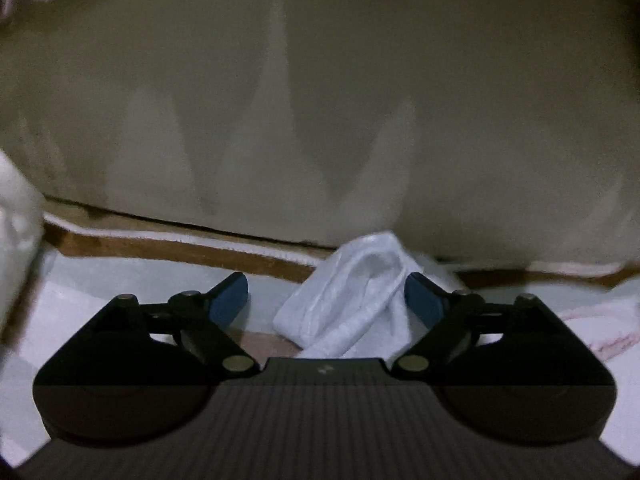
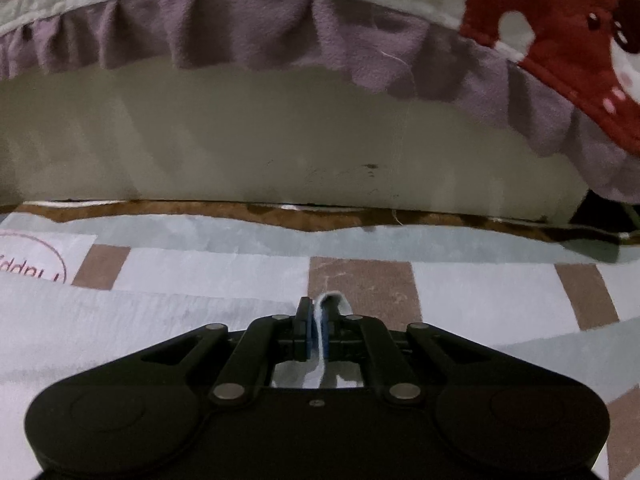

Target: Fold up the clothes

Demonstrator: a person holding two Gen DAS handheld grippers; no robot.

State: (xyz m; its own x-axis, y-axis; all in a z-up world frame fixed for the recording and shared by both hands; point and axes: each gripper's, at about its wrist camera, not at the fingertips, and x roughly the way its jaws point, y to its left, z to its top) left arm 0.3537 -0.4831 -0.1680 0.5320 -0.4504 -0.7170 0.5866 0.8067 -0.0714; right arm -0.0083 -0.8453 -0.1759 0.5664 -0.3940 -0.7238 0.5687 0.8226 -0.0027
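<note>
A small crumpled white cloth (image 1: 352, 304) lies on the patterned rug (image 1: 80, 300) between the fingers of my left gripper (image 1: 326, 286). The jaws stand wide open. The cloth lies against the right blue pad (image 1: 424, 300) and well apart from the left pad (image 1: 230, 300). In the right wrist view my right gripper (image 2: 318, 312) is shut on a thin edge of white cloth (image 2: 321, 360), which loops up just past the fingertips. The rest of that cloth is hidden under the gripper body.
A beige bed base (image 2: 280, 140) stands right ahead along the rug's brown border (image 2: 200, 210). A purple ruffle (image 2: 260, 36) and a red-patterned blanket (image 2: 560, 24) hang over it. More white fabric (image 1: 16, 208) shows at the left edge of the left wrist view.
</note>
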